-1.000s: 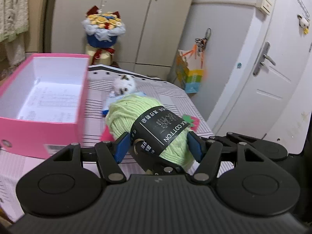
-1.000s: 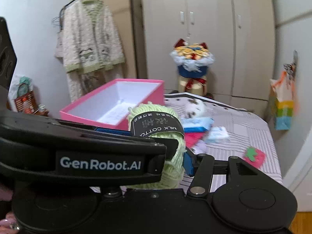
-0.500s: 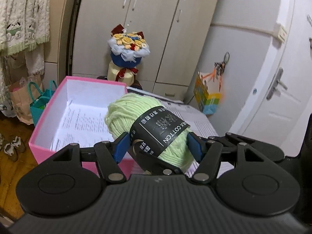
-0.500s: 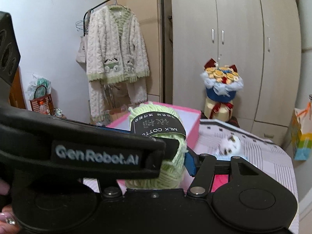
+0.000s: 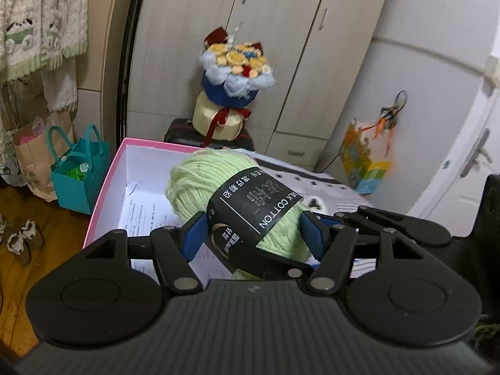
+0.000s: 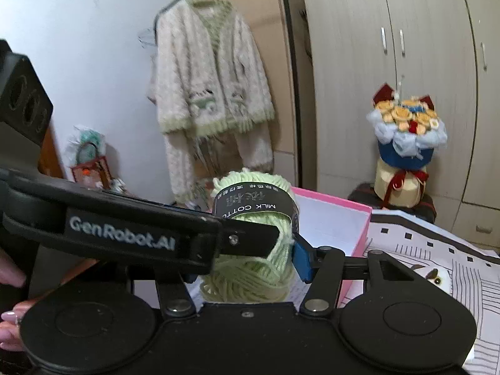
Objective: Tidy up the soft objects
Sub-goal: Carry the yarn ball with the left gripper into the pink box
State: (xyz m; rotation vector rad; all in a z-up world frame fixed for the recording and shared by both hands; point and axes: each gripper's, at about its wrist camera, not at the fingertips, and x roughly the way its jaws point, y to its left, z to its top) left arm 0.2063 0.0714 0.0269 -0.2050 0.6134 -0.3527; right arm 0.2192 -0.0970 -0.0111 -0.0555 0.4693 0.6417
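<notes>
A light green yarn ball [image 5: 200, 184] with a black "MILK COTTON" band is clamped from both sides. My left gripper [image 5: 253, 234] is shut on it, blue pads against its flanks. In the right wrist view my right gripper [image 6: 250, 256] is also shut on the yarn ball [image 6: 250, 268], with the left gripper's black finger crossing in front. The ball hangs over the near end of the open pink box [image 5: 107, 181], which has white walls and a printed paper on its floor. The box rim also shows in the right wrist view [image 6: 362, 231].
A striped cloth covers the table [image 6: 437, 259], with a small white plush toy [image 6: 434, 276] on it. A flower bouquet [image 5: 234, 72] stands behind the box. A teal bag [image 5: 78, 172] sits on the floor at left. A cardigan [image 6: 209, 87] hangs by the wardrobe.
Both grippers carried the yarn ball leftward from above the striped cloth to above the pink box. The grip on the ball has not changed.
</notes>
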